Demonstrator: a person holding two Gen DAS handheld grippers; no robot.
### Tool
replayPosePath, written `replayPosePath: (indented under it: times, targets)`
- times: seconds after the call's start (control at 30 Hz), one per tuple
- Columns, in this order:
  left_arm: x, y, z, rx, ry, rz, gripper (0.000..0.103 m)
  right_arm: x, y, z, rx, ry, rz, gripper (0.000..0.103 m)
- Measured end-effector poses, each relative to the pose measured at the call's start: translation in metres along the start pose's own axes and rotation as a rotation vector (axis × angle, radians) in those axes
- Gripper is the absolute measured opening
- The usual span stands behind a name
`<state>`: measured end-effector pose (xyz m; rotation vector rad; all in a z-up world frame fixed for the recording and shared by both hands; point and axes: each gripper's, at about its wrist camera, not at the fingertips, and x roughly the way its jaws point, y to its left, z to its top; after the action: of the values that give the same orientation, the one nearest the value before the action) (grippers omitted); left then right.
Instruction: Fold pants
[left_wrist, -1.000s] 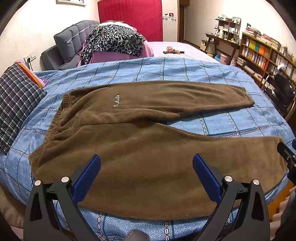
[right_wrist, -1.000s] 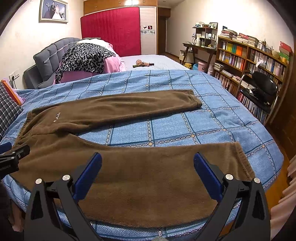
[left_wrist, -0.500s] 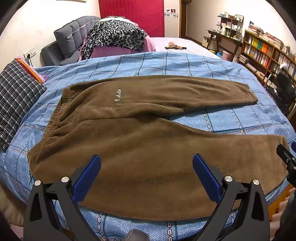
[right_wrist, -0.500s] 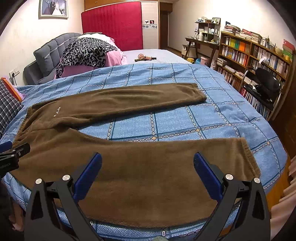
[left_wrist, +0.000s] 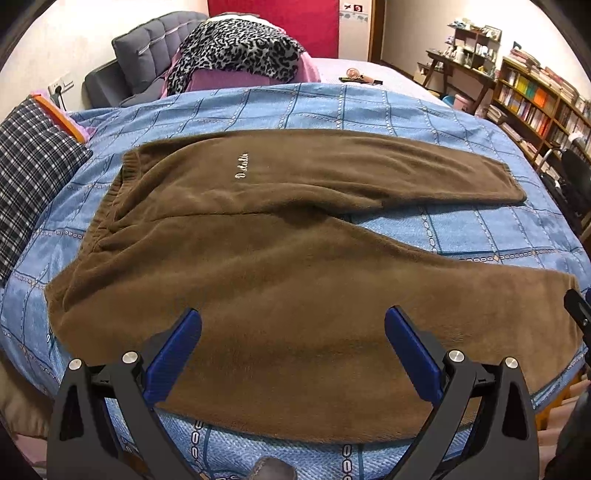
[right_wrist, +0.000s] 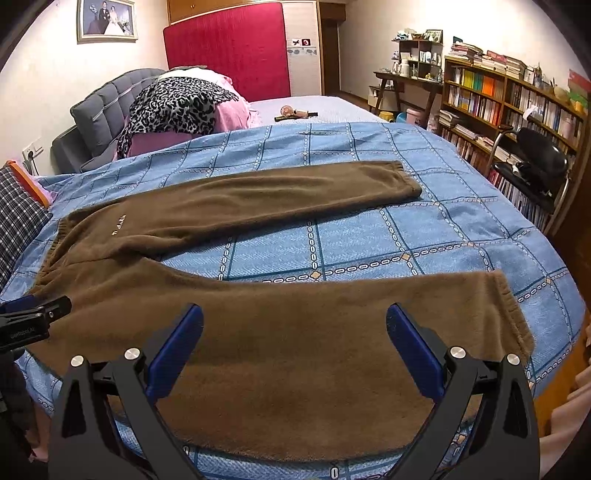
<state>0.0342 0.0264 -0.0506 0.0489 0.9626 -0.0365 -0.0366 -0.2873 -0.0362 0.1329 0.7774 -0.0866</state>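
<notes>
Brown fleece pants (left_wrist: 295, 280) lie flat on the blue checked bedspread (left_wrist: 369, 107), unfolded. Waistband (left_wrist: 110, 199) at about 9 o'clock in the left wrist view; both legs run toward 3 o'clock. Legs splay apart in a narrow V, with a wedge of blue cover showing between them. Far leg (right_wrist: 295, 192) ends in a ribbed cuff toward 2 o'clock in the right wrist view; near leg (right_wrist: 314, 350) lies along the bed's near edge, its cuff (right_wrist: 513, 314) at 3 o'clock. Small pale embroidered lettering (left_wrist: 242, 166) sits on the upper part of the far leg (too small to read).

Left gripper (left_wrist: 293, 354) hangs over the near leg, toward the waist half, blue pads spread wide, nothing between them. Right gripper (right_wrist: 294, 350) hangs over the same leg nearer the cuff, spread equally wide, also empty. Whether either set of pads touches the fleece cannot be told. Each gripper's black tip shows at the edge of the other's view.

Outward: plaid pillow (left_wrist: 29, 177) at 9 o'clock beside the waistband. Leopard-print cloth (left_wrist: 236, 48) heaped over pink bedding at 11 o'clock, against a grey tufted headboard (left_wrist: 147, 48). Red panel (right_wrist: 229, 51) on the far wall at 12 o'clock. Bookshelf (right_wrist: 509, 99) full of books at 2 o'clock, with a black chair (right_wrist: 535, 162) in front.
</notes>
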Motion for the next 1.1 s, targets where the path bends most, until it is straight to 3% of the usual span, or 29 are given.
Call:
replayPosePath:
  times: [0.37, 0.57, 0.87, 1.1]
  targets:
    - [0.015, 0.007, -0.001, -0.013, 0.030, 0.011, 0.098, 0.022, -0.002, -0.001, 0.041, 0.064, 0.027, 0.100]
    - [0.023, 0.021, 0.008, -0.021, 0.024, 0.044, 0.098, 0.030, -0.002, 0.008, 0.042, 0.058, 0.015, 0.100]
    - [0.038, 0.079, 0.039, -0.118, -0.005, 0.138, 0.098, 0.047, 0.013, 0.021, 0.019, 0.066, 0.038, 0.100]
    - [0.061, 0.132, 0.068, -0.189, -0.002, 0.143, 0.098, 0.065, 0.025, 0.021, 0.000, 0.103, 0.052, 0.100]
